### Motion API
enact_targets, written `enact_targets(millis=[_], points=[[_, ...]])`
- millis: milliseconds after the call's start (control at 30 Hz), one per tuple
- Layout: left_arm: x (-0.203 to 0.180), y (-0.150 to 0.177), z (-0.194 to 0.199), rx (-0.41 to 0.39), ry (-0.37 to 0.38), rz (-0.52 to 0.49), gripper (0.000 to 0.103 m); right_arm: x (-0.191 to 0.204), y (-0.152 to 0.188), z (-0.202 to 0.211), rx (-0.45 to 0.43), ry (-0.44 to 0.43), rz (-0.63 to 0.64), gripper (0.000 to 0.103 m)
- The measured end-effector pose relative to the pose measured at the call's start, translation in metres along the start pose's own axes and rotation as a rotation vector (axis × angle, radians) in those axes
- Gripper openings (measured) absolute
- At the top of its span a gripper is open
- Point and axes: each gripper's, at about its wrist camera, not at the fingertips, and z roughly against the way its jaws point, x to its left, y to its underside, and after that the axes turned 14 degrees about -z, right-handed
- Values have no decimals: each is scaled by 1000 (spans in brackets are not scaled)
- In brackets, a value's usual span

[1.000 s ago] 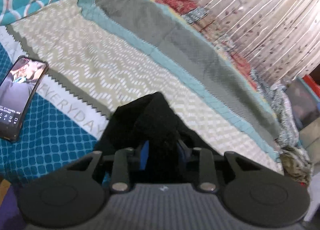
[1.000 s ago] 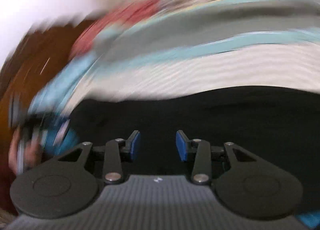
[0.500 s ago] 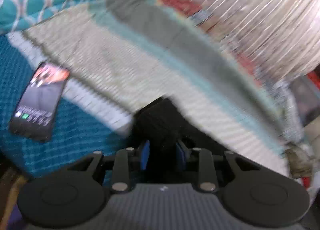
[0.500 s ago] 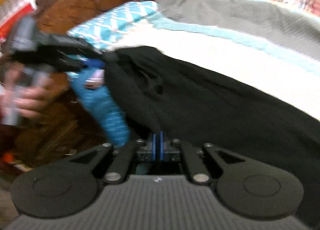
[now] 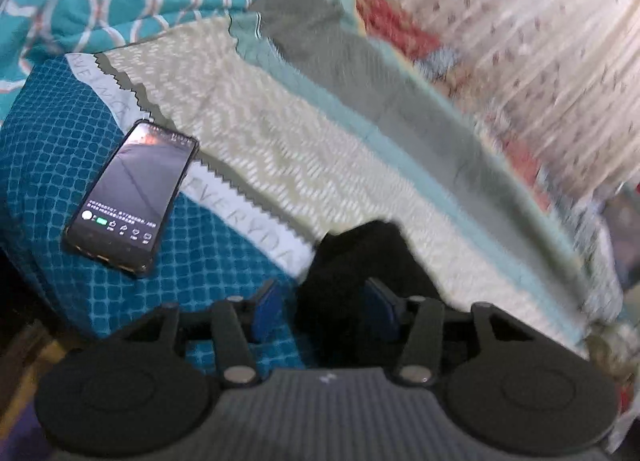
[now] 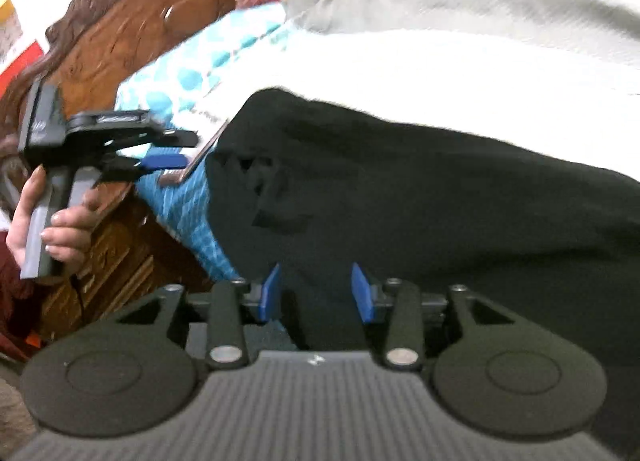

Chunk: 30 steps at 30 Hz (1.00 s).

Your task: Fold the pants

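The curtain (image 5: 532, 45) smears into streaks. The black pants (image 6: 420, 197) run off the right edge, and the phone (image 6: 200, 159) shows only edge-on.

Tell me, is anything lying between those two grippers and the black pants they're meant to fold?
Nothing visible. The pants lie right at both grippers: the right gripper and left gripper have just opened with black cloth between their pads. A phone lies beside the pants near the left gripper, not in the way.

"EVERYDA…" printed on bedspread's (image 5: 224, 149) white band; phone (image 5: 132, 197) txt unreadable.
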Motion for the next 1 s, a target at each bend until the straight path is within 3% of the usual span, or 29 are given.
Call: enact_targets(millis=[100, 267, 367, 500, 567, 633, 667, 700, 733, 767, 800, 900, 933, 1000], points=[[-16, -4, 0, -8, 111, 2, 45, -19, 4, 9, -65, 64, -62, 43], [-76, -1, -19, 20, 244, -139, 45, -60, 7, 58, -226, 155, -238, 42], [-113, 11, -40, 73, 273, -229, 45, -96, 17, 95, -358, 229, -372, 42], [-144, 35, -76, 162, 208, -354, 45, -155, 36, 136, -498, 315, -577, 43], [-147, 47, -96, 226, 120, -392, 44, -183, 41, 140, -516, 357, -639, 43], [-142, 57, -109, 296, 47, -391, 37, -216, 40, 135, -502, 404, -698, 43], [-139, 59, -112, 309, 35, -389, 35, -230, 38, 135, -506, 451, -717, 36], [-136, 60, -112, 305, 33, -386, 32, -245, 35, 137, -530, 503, -746, 19], [-134, 57, -112, 306, 28, -376, 29, -260, 32, 146, -570, 524, -784, 8], [-133, 55, -112, 313, 20, -362, 29, -273, 29, 153, -619, 571, -840, 6], [-132, 54, -113, 318, 14, -354, 27, -284, 28, 161, -674, 617, -895, 6], [-132, 51, -113, 327, -3, -345, 26, -301, 29, 173, -730, 575, -1014, 4], [-133, 50, -112, 326, -11, -347, 26, -294, 28, 172, -713, 578, -985, 5], [-140, 47, -106, 315, -18, -357, 30, -267, 31, 174, -699, 572, -878, 18]])
